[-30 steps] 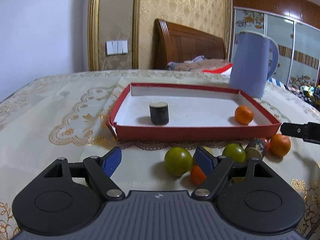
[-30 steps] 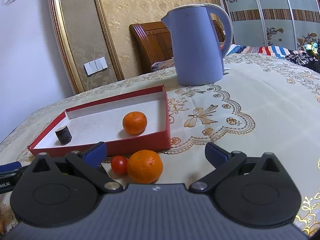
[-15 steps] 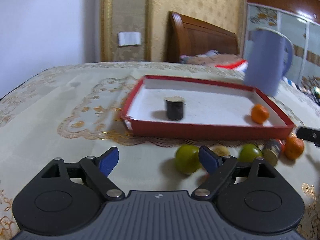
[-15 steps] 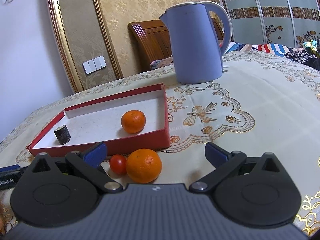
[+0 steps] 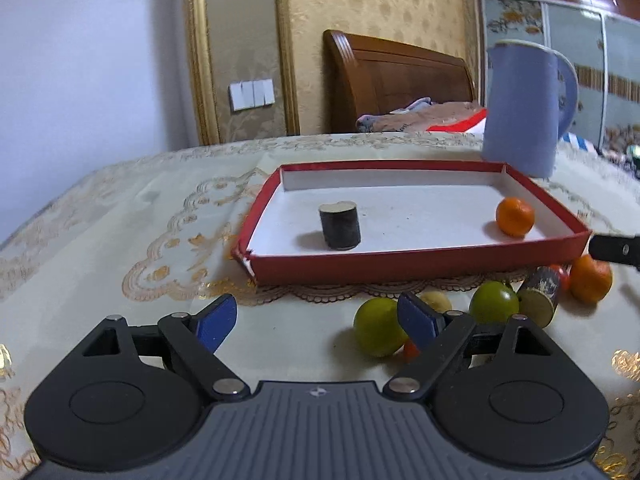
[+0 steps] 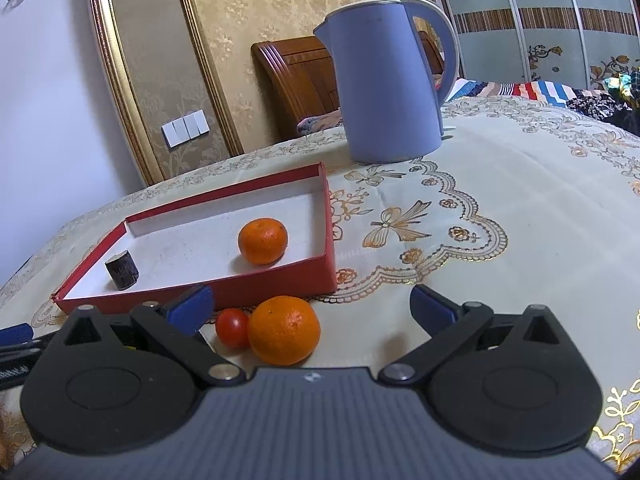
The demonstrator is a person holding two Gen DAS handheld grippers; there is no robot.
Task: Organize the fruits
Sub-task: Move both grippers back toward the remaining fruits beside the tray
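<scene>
Broadly, a cream embroidered tablecloth (image 5: 120, 220) is covering the table, with a tall blue kettle (image 6: 390, 80) standing behind a shallow red tray (image 5: 400, 266). Inside the tray an orange (image 6: 263, 246) is lying near its right wall and a dark cylinder (image 5: 340, 227) is standing upright towards the left.

Both grippers are hovering in front of the tray. The left gripper (image 5: 316, 322) is holding nothing, jaws spread after widening a moment ago; a green fruit (image 5: 378, 332) is lying just beside its right finger, outside the gap. The right gripper (image 6: 312, 306) is gaping too, pads pressing on nothing, while a second orange (image 6: 284, 330) is sitting between its fingers, touching a small red tomato (image 6: 232, 328) on its left.
</scene>
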